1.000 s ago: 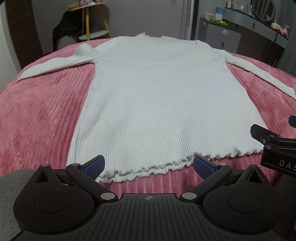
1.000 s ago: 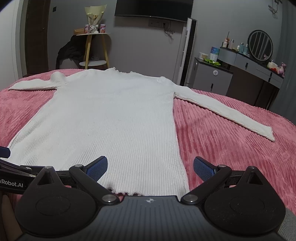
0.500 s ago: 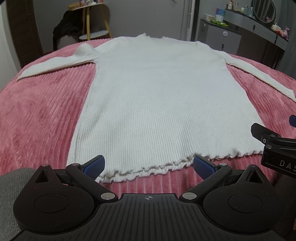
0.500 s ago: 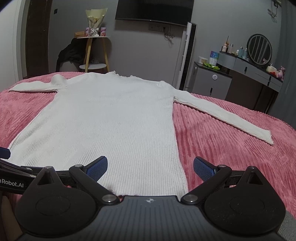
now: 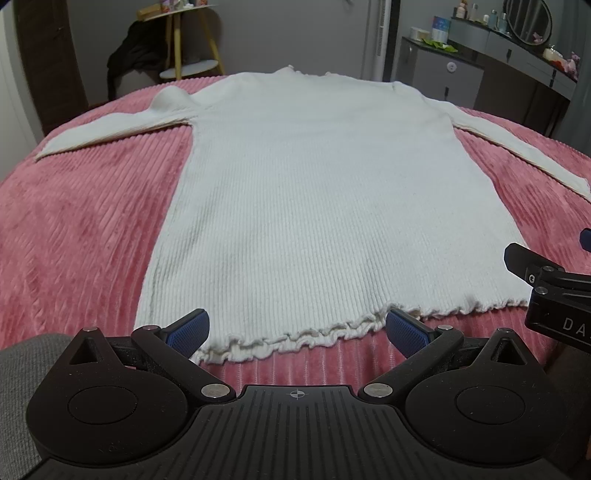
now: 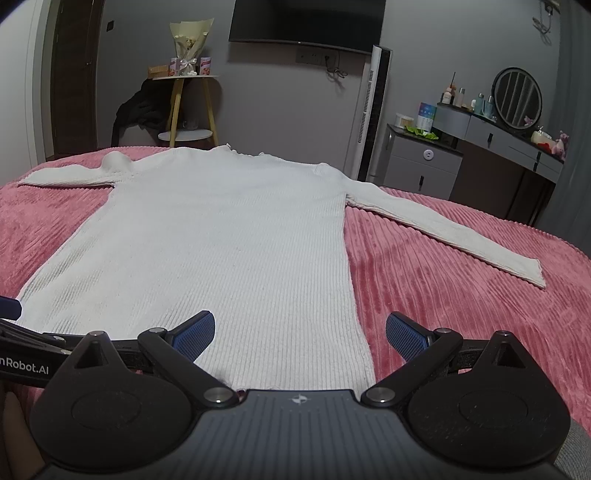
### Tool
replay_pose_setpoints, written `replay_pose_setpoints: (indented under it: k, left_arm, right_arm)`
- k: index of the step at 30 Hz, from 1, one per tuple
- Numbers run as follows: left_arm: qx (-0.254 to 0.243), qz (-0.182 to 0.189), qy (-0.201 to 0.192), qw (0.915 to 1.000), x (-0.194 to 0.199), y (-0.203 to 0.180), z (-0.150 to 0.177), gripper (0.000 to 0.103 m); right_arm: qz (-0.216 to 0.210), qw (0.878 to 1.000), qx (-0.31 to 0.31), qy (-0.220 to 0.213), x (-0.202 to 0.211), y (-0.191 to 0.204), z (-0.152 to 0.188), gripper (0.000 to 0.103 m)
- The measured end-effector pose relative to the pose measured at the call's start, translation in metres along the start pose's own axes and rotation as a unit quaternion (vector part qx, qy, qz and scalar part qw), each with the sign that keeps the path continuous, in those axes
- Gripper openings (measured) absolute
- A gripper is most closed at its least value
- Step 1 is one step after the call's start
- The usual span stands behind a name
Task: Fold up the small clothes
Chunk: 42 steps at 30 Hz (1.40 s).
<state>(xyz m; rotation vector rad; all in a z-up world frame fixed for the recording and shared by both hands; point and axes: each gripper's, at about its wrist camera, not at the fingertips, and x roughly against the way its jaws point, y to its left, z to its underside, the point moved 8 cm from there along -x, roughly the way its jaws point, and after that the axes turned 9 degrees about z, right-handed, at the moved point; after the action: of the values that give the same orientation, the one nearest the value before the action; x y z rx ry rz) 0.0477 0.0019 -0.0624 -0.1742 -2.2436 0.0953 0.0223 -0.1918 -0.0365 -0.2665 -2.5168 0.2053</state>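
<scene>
A white ribbed long-sleeved sweater [image 5: 314,192] lies flat on the pink bedspread [image 5: 81,229], collar far, ruffled hem [image 5: 295,338] near, both sleeves spread out. My left gripper [image 5: 295,328] is open and empty, hovering just before the hem's left half. My right gripper [image 6: 300,330] is open and empty over the hem's right corner; the sweater [image 6: 221,240] and its right sleeve [image 6: 461,236] show ahead. Each gripper shows at the other view's edge.
The pink bedspread [image 6: 461,314] extends to both sides of the sweater. Beyond the bed stand a wooden side table [image 6: 184,107] with flowers, a dark chair with clothes [image 6: 136,114], a grey dresser [image 6: 480,162] with a round mirror, and a wall TV [image 6: 306,22].
Both grippers have tilted or risen slightly, so the sweater sits lower in view. Both stay open; the sweater has not moved.
</scene>
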Motion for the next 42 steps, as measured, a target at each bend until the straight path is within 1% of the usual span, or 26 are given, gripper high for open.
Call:
replay_pose_setpoints:
  k: [42]
  left_arm:
    - [0.004,-0.004,0.005,1.0,-0.0018,0.0031,0.0022,0.103]
  right_arm:
    - [-0.002,1.0,-0.002,-0.005,0.0015,0.0014,-0.0014,0.099]
